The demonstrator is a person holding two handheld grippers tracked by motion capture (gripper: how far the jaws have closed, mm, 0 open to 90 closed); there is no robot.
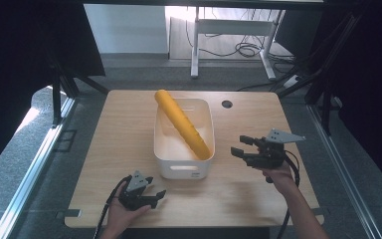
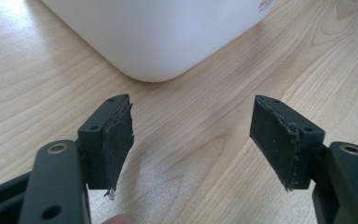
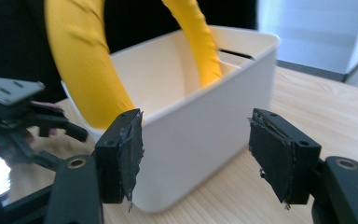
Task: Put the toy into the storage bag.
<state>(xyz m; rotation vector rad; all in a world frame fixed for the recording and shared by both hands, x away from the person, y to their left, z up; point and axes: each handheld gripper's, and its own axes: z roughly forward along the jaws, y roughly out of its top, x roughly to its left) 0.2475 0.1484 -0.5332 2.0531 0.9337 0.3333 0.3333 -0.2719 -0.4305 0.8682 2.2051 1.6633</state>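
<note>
Wooden table [image 1: 129,149], white bin [image 1: 183,169] at its centre. Long yellow roll [image 1: 181,124] lies diagonally in the bin, far end poking over the back rim. Right gripper [image 1: 242,146] just right of the bin, jaws apart, nothing between. Left gripper [image 1: 155,195] near the bin's front-left corner, jaws apart, empty.

Both hand-held grippers, left [image 1: 151,197] and right [image 1: 240,147], are black with grey triangular top plates, black trailing cables, frayed dark pads [image 2: 119,142], brass-looking screws.
</note>
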